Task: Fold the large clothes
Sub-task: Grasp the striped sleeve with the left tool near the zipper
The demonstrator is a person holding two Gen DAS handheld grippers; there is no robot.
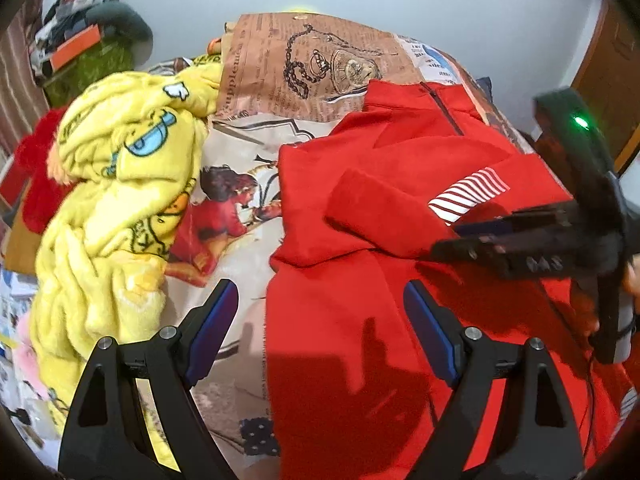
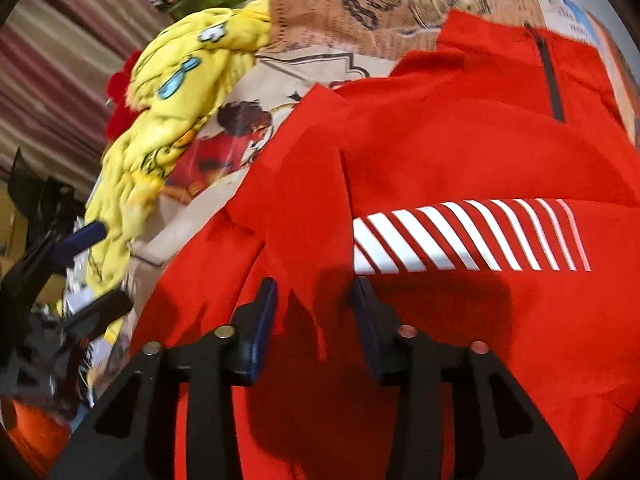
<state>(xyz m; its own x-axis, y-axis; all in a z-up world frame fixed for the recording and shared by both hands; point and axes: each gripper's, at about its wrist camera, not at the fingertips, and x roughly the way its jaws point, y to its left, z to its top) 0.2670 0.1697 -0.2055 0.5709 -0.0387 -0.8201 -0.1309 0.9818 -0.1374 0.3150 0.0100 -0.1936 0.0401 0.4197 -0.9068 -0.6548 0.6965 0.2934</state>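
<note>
Lying spread across the printed bedsheet, the red garment is seen below and ahead of both pairs of fingers, one sleeve folded over its body beside the white stripes. The left gripper is held wide open over the garment's edge, nothing between its fingers. The right gripper is parted, a pointed flap of red cloth hanging loose between its fingers; contact cannot be made out through blur. The garment's lower part is cut off by both frames. A yellow fleece blanket is heaped left of the fingers.
</note>
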